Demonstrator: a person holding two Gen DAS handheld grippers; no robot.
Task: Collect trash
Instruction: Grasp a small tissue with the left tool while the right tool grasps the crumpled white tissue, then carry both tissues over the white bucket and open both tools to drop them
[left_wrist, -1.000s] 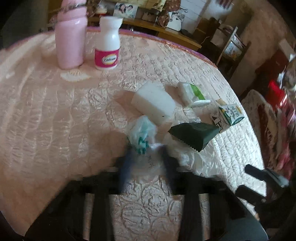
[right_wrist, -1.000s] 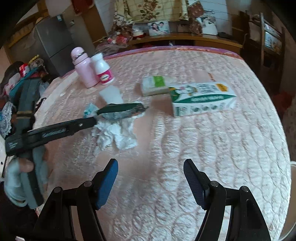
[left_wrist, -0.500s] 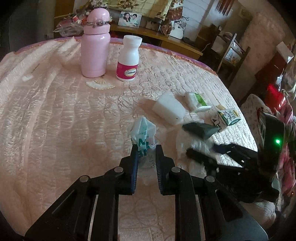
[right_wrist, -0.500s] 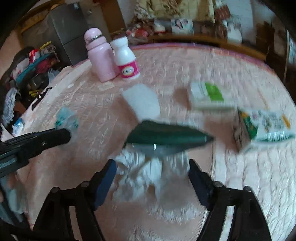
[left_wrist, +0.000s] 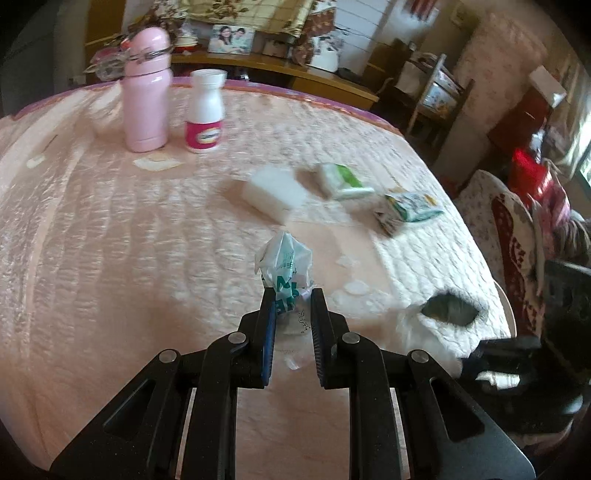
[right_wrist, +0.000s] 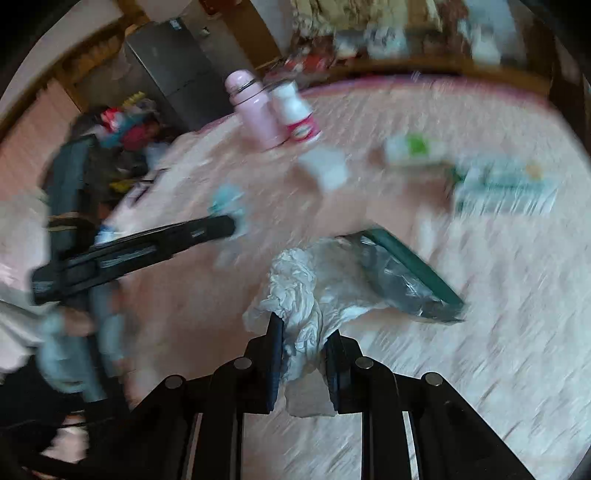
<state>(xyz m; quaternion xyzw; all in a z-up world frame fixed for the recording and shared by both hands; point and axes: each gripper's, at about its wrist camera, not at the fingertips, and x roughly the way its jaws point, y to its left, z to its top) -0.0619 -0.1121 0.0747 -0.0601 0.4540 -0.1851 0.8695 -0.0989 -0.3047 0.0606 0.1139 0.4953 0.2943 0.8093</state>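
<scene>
Pinching a crumpled plastic wrapper above the near middle of the bed, the left tool is closed; the right tool clamps white tissue bearing a green packet.

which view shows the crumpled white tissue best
The right wrist view: the crumpled white tissue fills the centre, pinched in the right gripper. The left wrist view shows only a blurred white edge at lower right.
</scene>
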